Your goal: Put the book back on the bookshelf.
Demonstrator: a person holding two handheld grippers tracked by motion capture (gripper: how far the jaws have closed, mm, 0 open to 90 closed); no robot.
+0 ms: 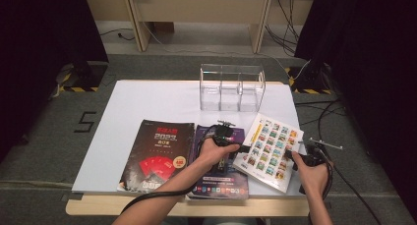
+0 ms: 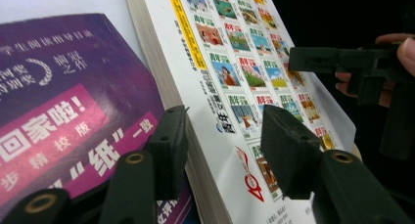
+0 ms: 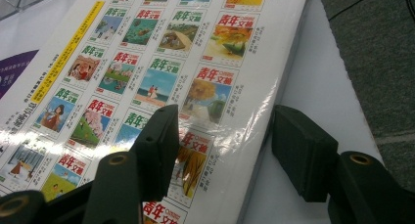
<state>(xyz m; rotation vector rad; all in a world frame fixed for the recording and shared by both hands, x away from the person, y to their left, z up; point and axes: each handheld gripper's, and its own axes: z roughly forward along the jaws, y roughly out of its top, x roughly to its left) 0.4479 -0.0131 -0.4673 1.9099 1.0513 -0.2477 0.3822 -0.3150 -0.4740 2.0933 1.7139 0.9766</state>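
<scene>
**A:** Eyes on the white book [image 1: 269, 145], lying at the right end of the worktop [image 1: 147, 99], with its left edge riding up on the purple book [image 1: 231, 183].

**B:** Explains the tilt. Leaves a little room under that edge, handy for getting a jaw beneath.

**A:** Just so with the left tool [image 2: 222, 145]: slipped astride the page edge, one jaw low beside the purple cover, the other above the pictured cover. Not clamped by the look of it, so released, with the edge in between.

**B:** Over to the right tool [image 3: 222, 145] now. Same story on the spine side: standing apart, one jaw over the glossy cover, the other outside on bare worktop. Nothing gripped.

**A:** Makes sense to take both sides. Probably too broad and heavy for one pinch.

**B:** Likely headed for the clear divider rack [image 1: 231, 87] at the back, judging by the empty slots. Hard to say for certain.

**A:** Leaves the black book [image 1: 157, 154] alone at the left.
</scene>
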